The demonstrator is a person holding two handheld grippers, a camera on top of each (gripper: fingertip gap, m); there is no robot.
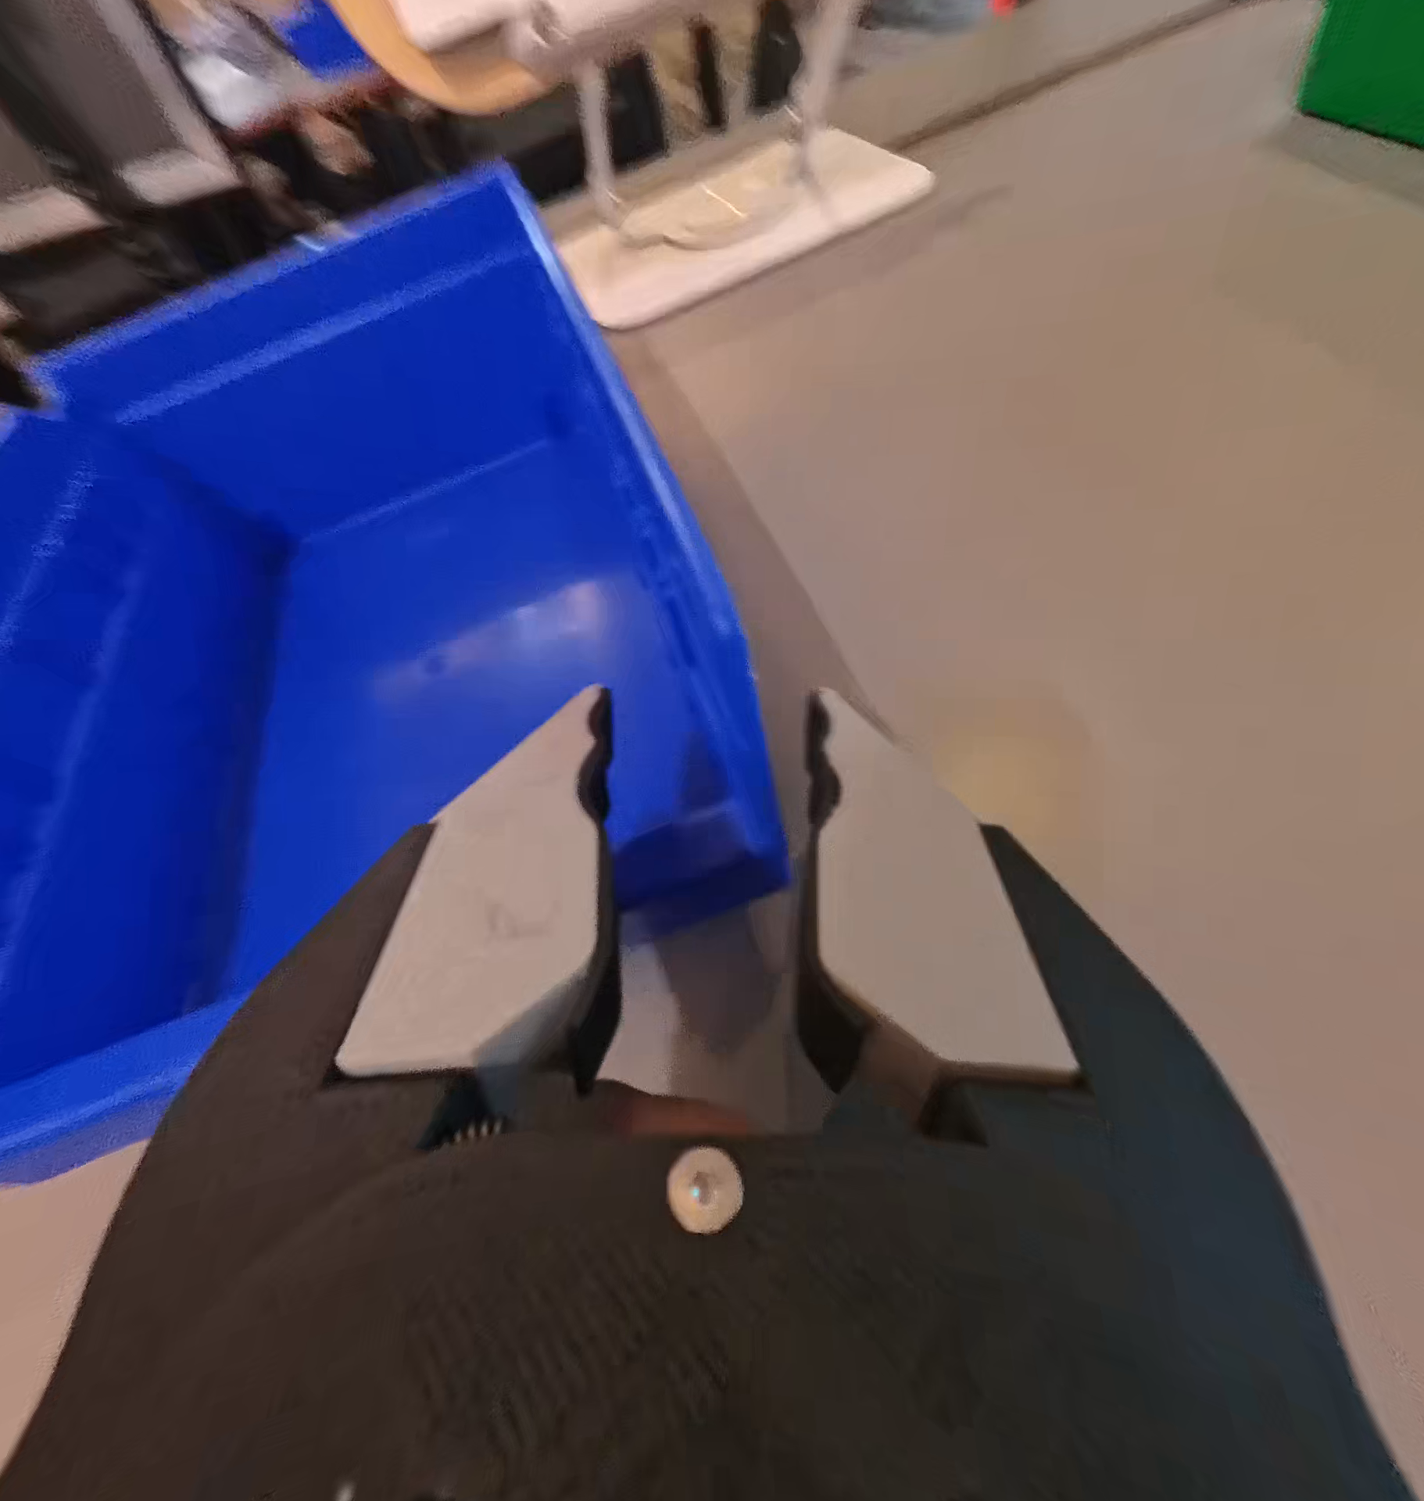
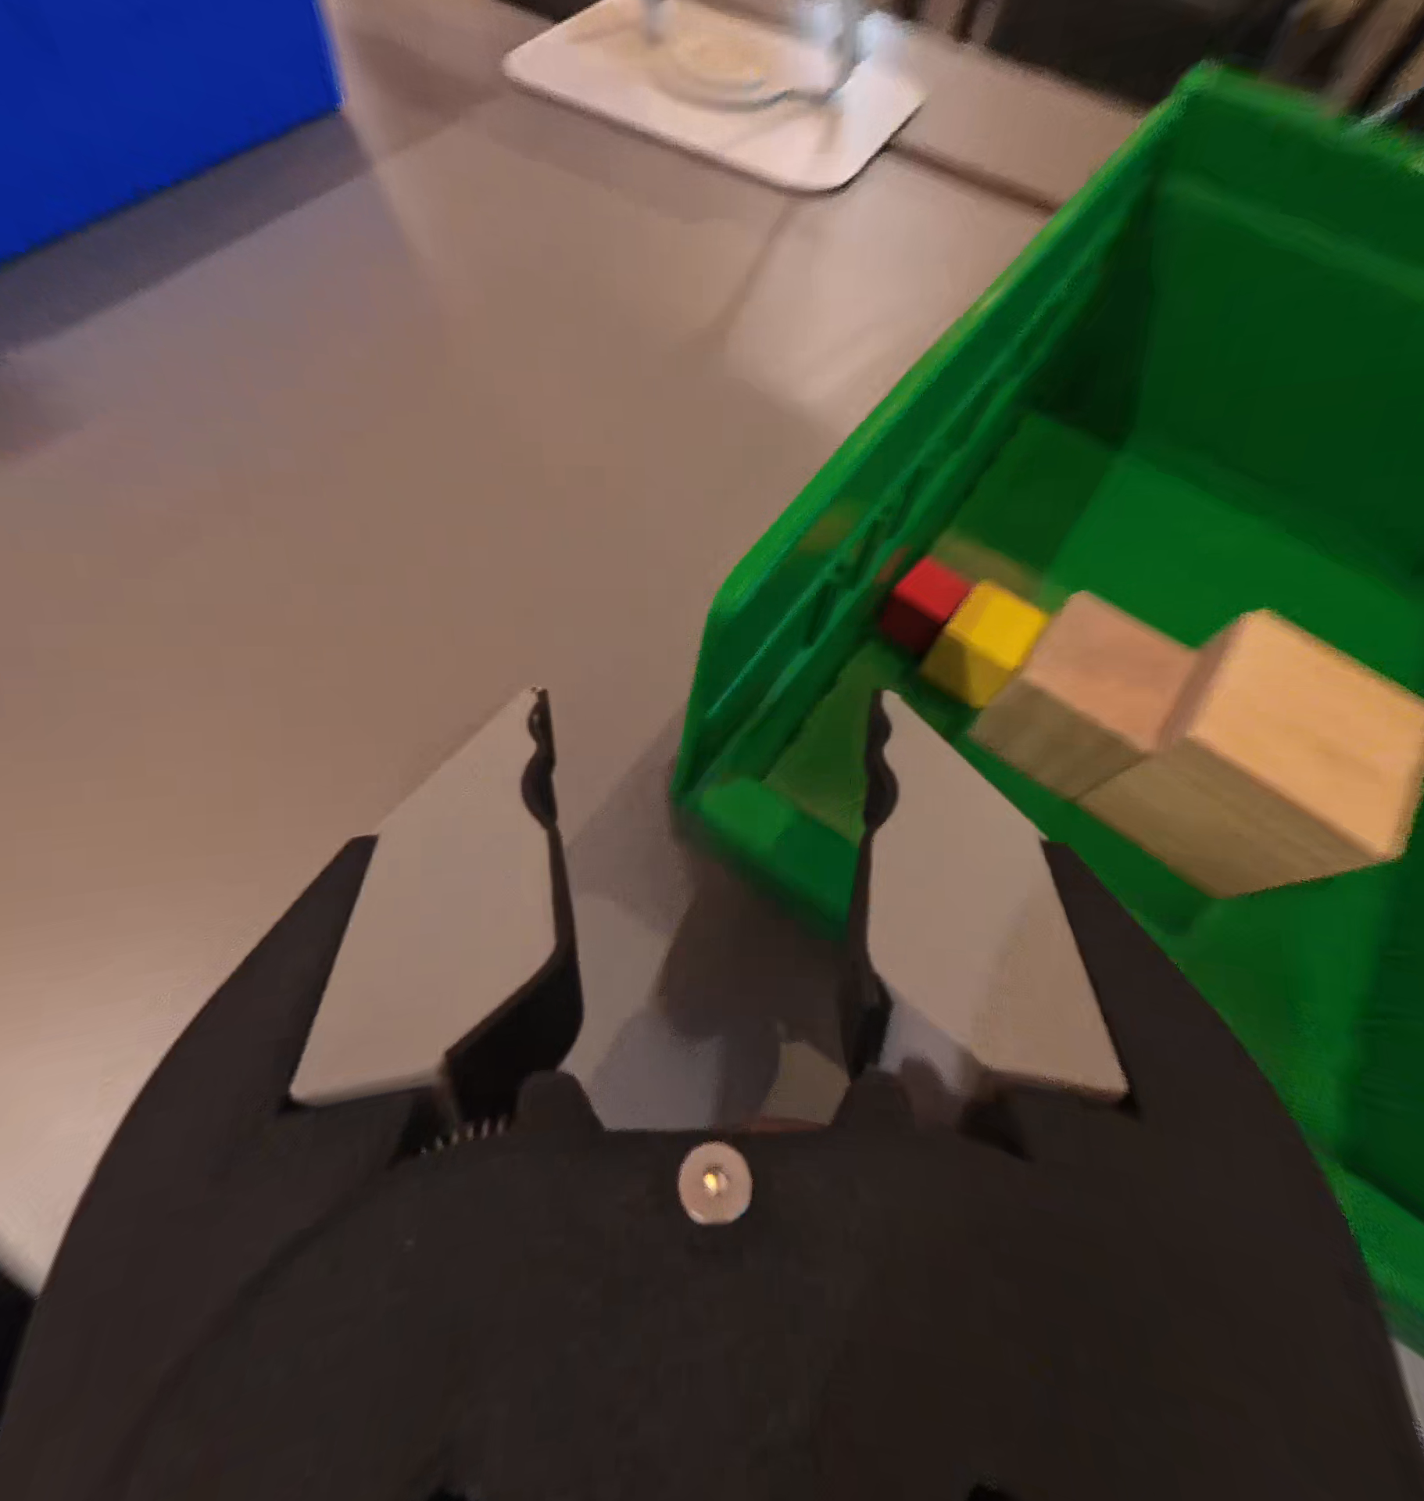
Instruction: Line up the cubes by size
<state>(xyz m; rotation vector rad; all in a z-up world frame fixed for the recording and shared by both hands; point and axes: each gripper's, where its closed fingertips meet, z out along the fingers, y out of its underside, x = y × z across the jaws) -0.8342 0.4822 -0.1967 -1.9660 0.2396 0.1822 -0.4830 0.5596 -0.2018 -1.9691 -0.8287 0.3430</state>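
The black two-finger right claw has its jaws apart and holds nothing; it hangs over the smooth grey bench, at the near corner of the green plastic bin, with its right finger over the bin's inside. Inside this bin, ahead and to the right of the claw, four cubes stand in one row, each touching the next: the small red cube is farthest, by the bin's left wall, then the yellow cube, then the medium pale wooden cube, and the large pale wooden cube is nearest. The black left claw also has its jaws apart and is empty, above the right wall of the blue plastic bin, which lies ahead and to its left. Far ahead of both claws a white flat base with thin metal legs stands on the bench; it is blurred
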